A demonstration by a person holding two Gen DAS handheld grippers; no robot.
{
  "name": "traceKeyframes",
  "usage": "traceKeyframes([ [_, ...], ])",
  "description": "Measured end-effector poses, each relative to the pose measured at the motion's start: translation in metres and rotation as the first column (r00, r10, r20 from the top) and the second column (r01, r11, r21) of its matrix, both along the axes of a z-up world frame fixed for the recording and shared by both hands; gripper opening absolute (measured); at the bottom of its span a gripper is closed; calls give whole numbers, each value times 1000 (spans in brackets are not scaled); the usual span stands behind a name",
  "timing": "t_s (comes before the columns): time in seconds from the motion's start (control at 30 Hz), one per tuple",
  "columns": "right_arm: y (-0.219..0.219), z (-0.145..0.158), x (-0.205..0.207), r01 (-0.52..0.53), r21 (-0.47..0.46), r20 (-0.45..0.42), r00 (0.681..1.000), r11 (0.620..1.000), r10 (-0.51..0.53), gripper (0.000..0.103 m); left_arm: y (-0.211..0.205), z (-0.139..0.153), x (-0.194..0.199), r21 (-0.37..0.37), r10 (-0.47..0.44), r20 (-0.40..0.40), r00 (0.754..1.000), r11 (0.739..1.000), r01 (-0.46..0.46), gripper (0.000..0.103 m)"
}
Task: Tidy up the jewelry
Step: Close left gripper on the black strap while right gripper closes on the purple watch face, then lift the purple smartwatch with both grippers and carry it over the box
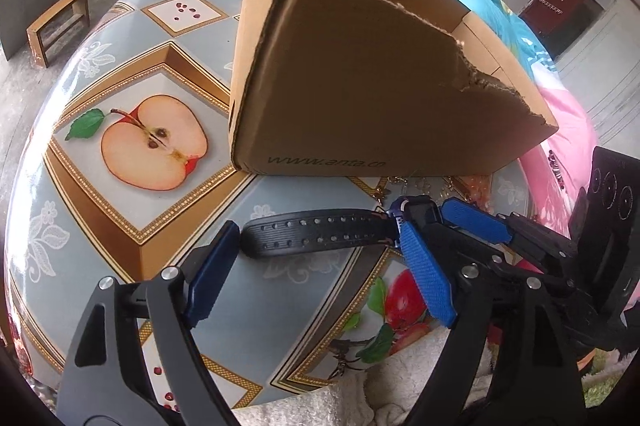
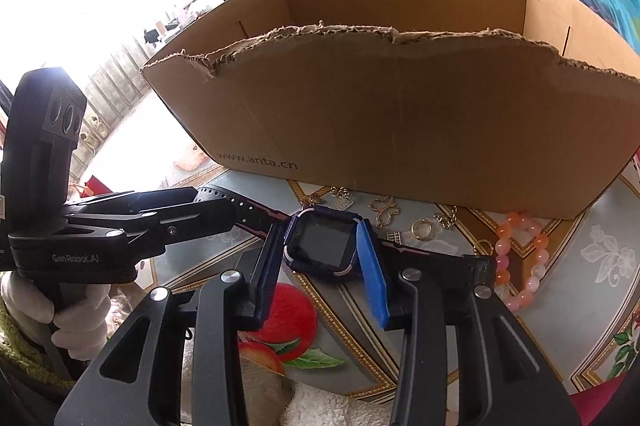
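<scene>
Holding the dark square-faced plastic smartwatch by its rigid case, my right gripper is pinching it above the glossy fruit-printed tablecloth, before the torn cardboard box. My left gripper is hanging open around the light, floppy, perforated rubber strap, probably slippery.

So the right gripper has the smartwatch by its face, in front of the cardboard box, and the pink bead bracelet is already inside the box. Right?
Not quite. The pink bead bracelet is not in the cardboard box; the right wrist view shows it lying on the table in front of the box. The rest holds: the right gripper brackets the smartwatch at its face.
</scene>
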State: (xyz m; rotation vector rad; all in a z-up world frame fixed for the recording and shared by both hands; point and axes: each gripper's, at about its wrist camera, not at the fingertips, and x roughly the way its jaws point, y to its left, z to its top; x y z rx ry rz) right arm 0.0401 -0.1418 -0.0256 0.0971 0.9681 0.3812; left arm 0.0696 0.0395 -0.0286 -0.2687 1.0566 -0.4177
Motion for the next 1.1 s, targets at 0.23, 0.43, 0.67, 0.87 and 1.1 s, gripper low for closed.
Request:
traceKeyframes([
  [0.23, -2, 2, -2, -8, -5, 7, 1000, 1000, 8, 39, 4, 1, 2, -27, 38, -14, 999, 999, -39, 60],
  [0.43, 0, 2, -4, -13, -10, 12, 1000, 1000, 13, 39, -1, 4, 1, -9, 25, 7, 1000, 1000, -25, 43],
  [0.67, -13, 7, -9, -6, 23, 8, 1000, 1000, 5, 38, -18, 8, -5, 89, -22, 48, 999, 996, 18, 28],
  [0.87, -56, 18, -29, 81, 40, 12, 997, 996, -81, 38, -21, 2, -5, 134, -24, 41, 999, 991, 18, 28],
  [1.1, -83, 10, -22, 190, 59, -38, 981, 980, -188, 28, -21, 0, -3, 153, -31, 48, 998, 988, 23, 28],
])
